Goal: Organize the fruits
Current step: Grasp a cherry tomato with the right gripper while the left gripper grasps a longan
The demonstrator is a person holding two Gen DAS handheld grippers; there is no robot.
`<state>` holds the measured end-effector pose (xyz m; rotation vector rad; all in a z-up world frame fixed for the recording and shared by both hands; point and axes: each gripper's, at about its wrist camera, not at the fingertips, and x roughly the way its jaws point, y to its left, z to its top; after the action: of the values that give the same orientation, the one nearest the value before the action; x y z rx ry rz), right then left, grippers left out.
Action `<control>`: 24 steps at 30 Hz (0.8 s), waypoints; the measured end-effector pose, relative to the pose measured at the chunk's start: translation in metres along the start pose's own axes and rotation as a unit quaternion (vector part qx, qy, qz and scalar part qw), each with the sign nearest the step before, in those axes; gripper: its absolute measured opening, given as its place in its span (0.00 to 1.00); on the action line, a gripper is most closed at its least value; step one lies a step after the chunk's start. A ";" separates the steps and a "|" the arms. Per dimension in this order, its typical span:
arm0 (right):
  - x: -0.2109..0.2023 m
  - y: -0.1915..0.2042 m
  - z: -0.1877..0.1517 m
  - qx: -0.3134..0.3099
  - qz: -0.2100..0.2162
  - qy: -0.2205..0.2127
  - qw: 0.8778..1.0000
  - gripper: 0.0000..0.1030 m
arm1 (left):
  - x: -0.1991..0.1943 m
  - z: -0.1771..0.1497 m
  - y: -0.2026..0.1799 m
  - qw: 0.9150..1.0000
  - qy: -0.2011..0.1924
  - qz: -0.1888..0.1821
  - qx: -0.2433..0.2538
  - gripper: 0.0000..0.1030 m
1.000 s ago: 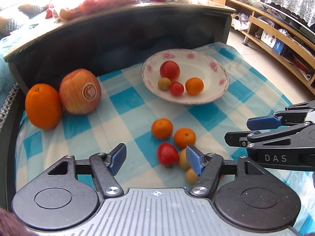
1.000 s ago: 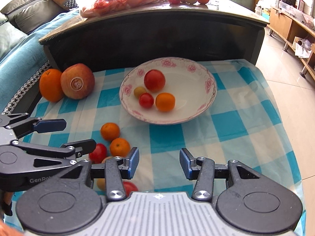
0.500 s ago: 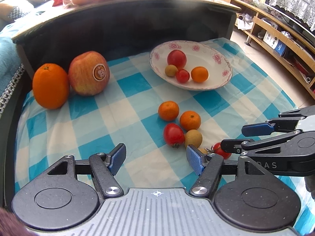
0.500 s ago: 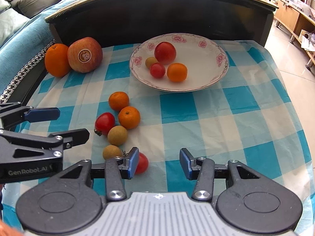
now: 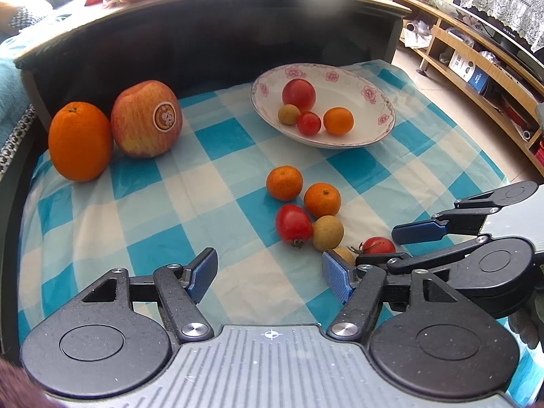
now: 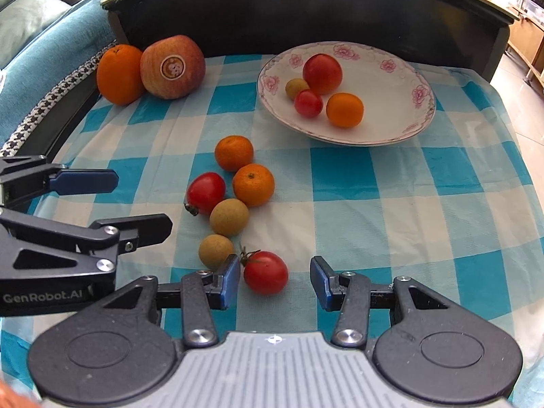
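Left wrist view: the left gripper [image 5: 270, 277] hangs spread and empty over the checked cloth [image 5: 210, 183]. Loose fruit [image 5: 307, 210] lies just ahead; a plate [image 5: 370, 136] holds four more.

Right wrist view: the right gripper [image 6: 274, 280] is parted, not gripping, with a cherry tomato [image 6: 265, 272] between its pads, nearer the left one

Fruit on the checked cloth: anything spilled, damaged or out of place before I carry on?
Nothing spilled or damaged. Six small fruits lie loose on the cloth outside the plate, which holds four. The nearest loose one, a cherry tomato, sits between the right gripper fingers, untouched. The big orange and apple stand apart.
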<state>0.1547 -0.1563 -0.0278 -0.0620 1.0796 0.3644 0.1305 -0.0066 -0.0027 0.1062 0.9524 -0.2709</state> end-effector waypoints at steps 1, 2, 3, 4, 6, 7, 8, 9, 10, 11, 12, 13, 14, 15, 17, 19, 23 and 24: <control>0.002 0.000 0.000 -0.001 0.001 0.003 1.000 0.47 | 0.001 -0.001 0.000 1.000 0.001 0.000 0.000 0.72; 0.004 0.000 0.000 -0.003 0.001 0.005 1.000 0.47 | 0.001 -0.001 0.000 1.000 0.002 0.000 0.000 0.72; 0.005 0.000 0.000 -0.005 0.001 0.005 1.000 0.46 | 0.002 -0.001 0.000 1.000 0.003 -0.001 0.000 0.72; 0.006 0.001 0.000 -0.008 0.000 0.003 1.000 0.46 | 0.002 -0.002 -0.001 1.000 0.004 -0.002 0.001 0.72; 0.006 0.002 0.000 -0.016 -0.002 0.001 1.000 0.40 | 0.002 -0.003 -0.003 1.000 0.006 -0.006 0.005 0.72; 0.006 0.003 0.000 -0.017 -0.001 0.000 1.000 0.38 | 0.002 -0.003 -0.005 1.000 0.006 -0.008 0.008 0.72; 0.006 0.002 0.000 -0.016 0.000 0.000 1.000 0.35 | 0.002 -0.004 -0.007 1.000 0.007 -0.009 0.012 0.72; 0.005 0.001 0.000 -0.015 0.001 0.001 1.000 0.31 | 0.003 -0.005 -0.010 1.000 0.009 -0.011 0.016 0.72; 0.005 0.001 0.000 -0.015 0.000 0.002 1.000 0.31 | 0.004 -0.006 -0.012 1.000 0.011 -0.014 0.020 0.72; 0.004 0.000 -0.001 -0.016 -0.003 0.003 1.000 0.31 | 0.005 -0.007 -0.015 0.999 0.013 -0.016 0.025 0.72; 0.003 -0.002 -0.002 -0.015 -0.005 0.002 1.000 0.31 | 0.006 -0.008 -0.019 0.999 0.015 -0.018 0.031 0.72; 0.002 -0.004 -0.003 -0.012 -0.004 0.002 1.000 0.31 | 0.007 -0.010 -0.022 0.999 0.016 -0.019 0.039 0.72; 0.001 -0.006 -0.004 -0.009 -0.003 0.002 1.000 0.31 | 0.009 -0.011 -0.026 0.999 0.018 -0.020 0.045 0.71; -0.001 -0.008 -0.005 -0.008 -0.004 0.001 1.000 0.31 | 0.010 -0.012 -0.029 0.998 0.019 -0.021 0.050 0.71; -0.004 -0.012 -0.006 -0.004 -0.004 -0.001 1.000 0.31 | 0.013 -0.013 -0.034 0.998 0.021 -0.024 0.057 0.71; -0.007 -0.015 -0.007 0.000 -0.006 -0.005 1.000 0.31 | 0.017 -0.013 -0.039 0.998 0.023 -0.024 0.061 0.70; -0.011 -0.022 -0.009 0.005 -0.014 -0.009 1.000 0.31 | 0.026 -0.012 -0.047 0.997 0.026 -0.027 0.065 0.65; -0.012 -0.024 -0.010 0.007 -0.015 -0.009 1.000 0.31 | 0.029 -0.012 -0.049 0.997 0.025 -0.028 0.065 0.63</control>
<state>0.1493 -0.1845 -0.0253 -0.0612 1.0621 0.3301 0.1236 -0.0564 -0.0313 0.2062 0.9880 -0.3834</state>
